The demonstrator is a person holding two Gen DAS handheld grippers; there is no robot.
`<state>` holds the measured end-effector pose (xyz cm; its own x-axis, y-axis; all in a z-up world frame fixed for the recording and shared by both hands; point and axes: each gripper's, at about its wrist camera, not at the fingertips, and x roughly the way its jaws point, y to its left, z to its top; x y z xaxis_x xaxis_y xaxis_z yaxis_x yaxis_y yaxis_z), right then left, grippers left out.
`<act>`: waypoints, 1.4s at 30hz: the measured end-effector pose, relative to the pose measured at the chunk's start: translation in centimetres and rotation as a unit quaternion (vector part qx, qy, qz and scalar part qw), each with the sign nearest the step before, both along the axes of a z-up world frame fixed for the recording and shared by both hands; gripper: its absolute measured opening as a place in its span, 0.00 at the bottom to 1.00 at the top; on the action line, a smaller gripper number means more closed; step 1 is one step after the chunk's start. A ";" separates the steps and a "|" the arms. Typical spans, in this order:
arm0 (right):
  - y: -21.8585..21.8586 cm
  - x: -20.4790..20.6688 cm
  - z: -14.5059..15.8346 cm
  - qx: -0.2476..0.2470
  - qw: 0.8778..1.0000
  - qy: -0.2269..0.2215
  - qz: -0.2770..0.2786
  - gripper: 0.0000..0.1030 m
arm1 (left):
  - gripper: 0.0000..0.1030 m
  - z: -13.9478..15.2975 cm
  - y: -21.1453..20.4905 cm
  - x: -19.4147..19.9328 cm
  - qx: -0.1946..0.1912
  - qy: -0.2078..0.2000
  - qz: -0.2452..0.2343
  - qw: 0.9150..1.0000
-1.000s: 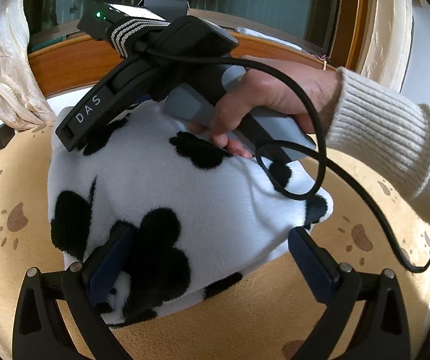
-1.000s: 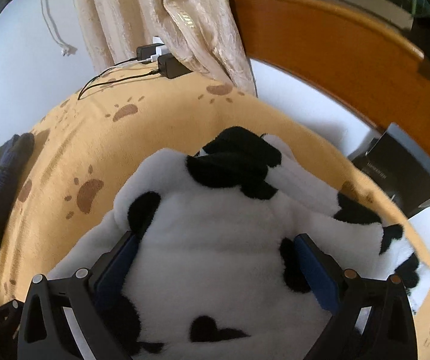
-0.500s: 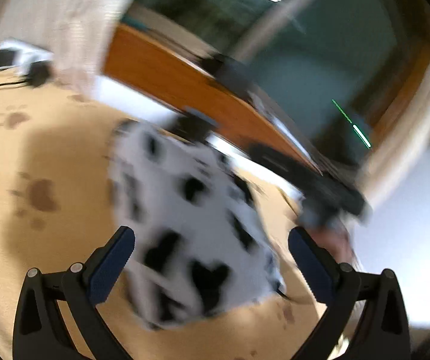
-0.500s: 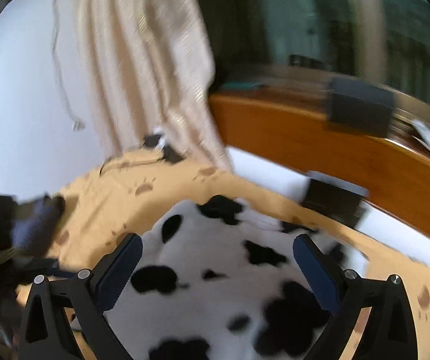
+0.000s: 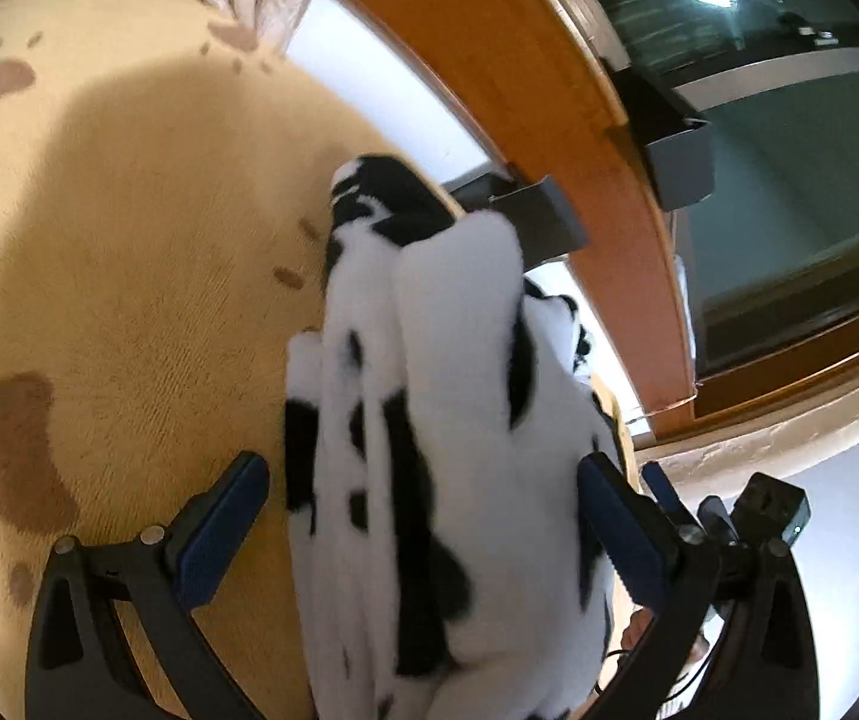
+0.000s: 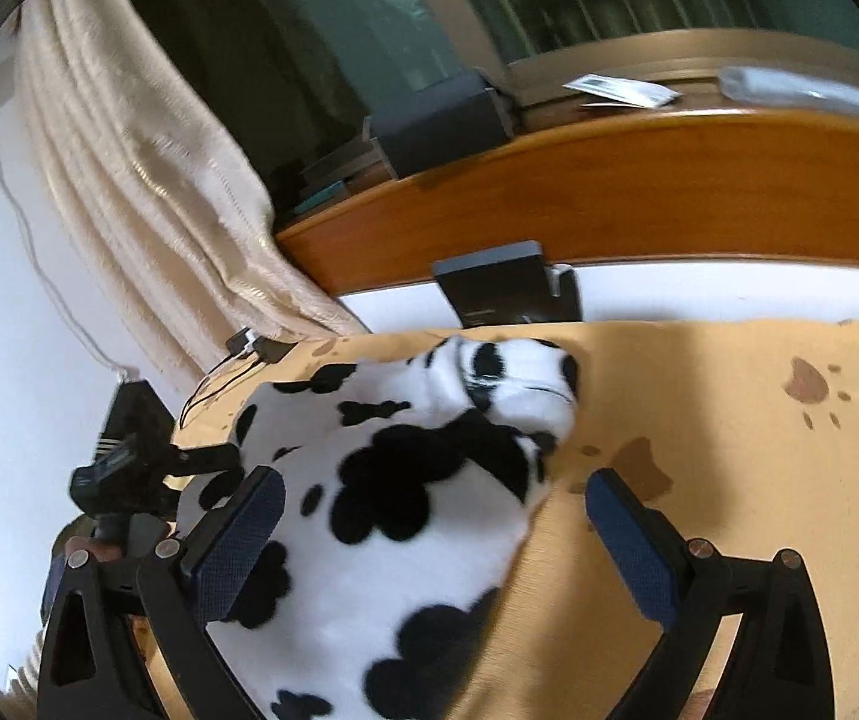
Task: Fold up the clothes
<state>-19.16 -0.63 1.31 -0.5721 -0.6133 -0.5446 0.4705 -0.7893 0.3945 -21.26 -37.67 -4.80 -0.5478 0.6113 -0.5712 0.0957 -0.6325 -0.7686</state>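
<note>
A fluffy white garment with black cow spots [image 5: 459, 390] lies folded in several layers on the tan paw-print blanket [image 5: 129, 240]. My left gripper [image 5: 420, 474] is open, its blue pads [image 5: 219, 528] straddling the garment's near end. The right gripper [image 5: 687, 504] shows just beyond the garment's right edge, low in the left wrist view. In the right wrist view the same garment [image 6: 339, 600] fills the gap of my open right gripper [image 6: 432, 483], and the left gripper [image 6: 213, 456] sits at the garment's far left edge. Neither gripper pinches fabric.
A curved wooden headboard [image 6: 609, 192] runs behind the bed, with a black box [image 6: 507, 294] leaning at its foot and a dark box [image 6: 441, 126] on the ledge above. A cream curtain [image 6: 147, 192] hangs at left, with plugged chargers [image 6: 255, 348] below. The blanket [image 6: 729, 450] stretches to the right.
Both grippers swung off the garment's top, the left with strong blur, and now sit low at opposite edges. The garment, flat before, looks narrower and stacked higher.
</note>
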 end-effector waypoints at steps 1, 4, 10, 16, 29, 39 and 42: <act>0.2 -0.1 -0.1 -0.005 1.000 -0.001 -0.002 0.99 | 1.00 -0.1 0.1 -0.1 -0.002 0.001 -0.005 1.000; 0.6 -0.3 -0.6 -0.024 1.000 -0.011 0.000 0.99 | 1.00 0.0 0.0 -0.2 0.007 0.004 -0.020 1.000; 1.7 -1.4 -2.7 -0.114 0.991 -0.071 0.012 0.99 | 1.00 0.3 0.9 0.0 0.032 0.021 -0.082 0.996; 2.9 -3.7 -5.5 -0.212 0.964 -0.161 0.014 0.99 | 0.94 0.4 1.7 -0.6 0.010 0.012 -0.101 0.995; -5.1 -2.9 -8.4 -0.091 0.974 -0.201 0.048 1.00 | 0.83 0.1 1.0 -0.5 0.007 0.008 -0.101 0.995; -5.8 -0.5 -8.2 -0.089 0.983 -0.149 0.059 0.56 | 0.68 0.1 1.4 0.6 0.034 0.025 -0.073 0.996; -5.8 0.3 -6.9 -0.095 0.985 -0.126 0.063 0.53 | 0.62 0.9 1.3 1.6 0.041 0.033 -0.062 0.997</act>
